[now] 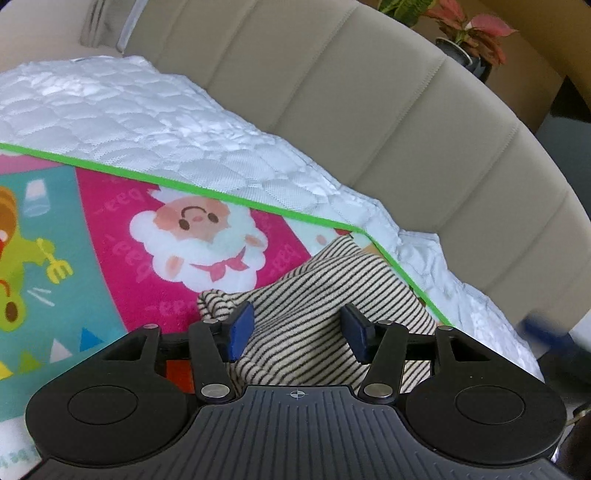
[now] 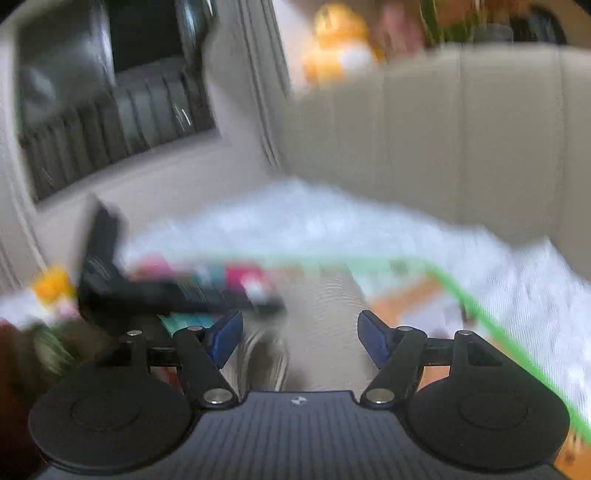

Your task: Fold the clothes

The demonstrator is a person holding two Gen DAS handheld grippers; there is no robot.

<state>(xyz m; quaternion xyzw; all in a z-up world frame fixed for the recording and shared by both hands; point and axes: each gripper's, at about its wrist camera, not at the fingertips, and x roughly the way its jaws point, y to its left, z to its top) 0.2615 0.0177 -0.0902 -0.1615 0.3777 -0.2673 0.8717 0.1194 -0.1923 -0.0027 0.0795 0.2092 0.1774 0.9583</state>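
A cream garment with thin black stripes (image 1: 314,295) lies bunched on a colourful play mat (image 1: 110,229) with a green border. My left gripper (image 1: 298,326) is open just above the garment, its blue pads on either side of a raised fold, not closed on it. In the blurred right wrist view the garment (image 2: 325,325) lies below my right gripper (image 2: 301,338), which is open and empty. The left gripper (image 2: 110,280) shows there as a dark shape at the left.
The mat lies on a white quilted cover (image 1: 166,122) over a bed. A beige padded headboard (image 1: 369,110) curves behind it. Potted plants (image 1: 469,29) stand beyond. A dark window (image 2: 110,92) is at the right view's far left.
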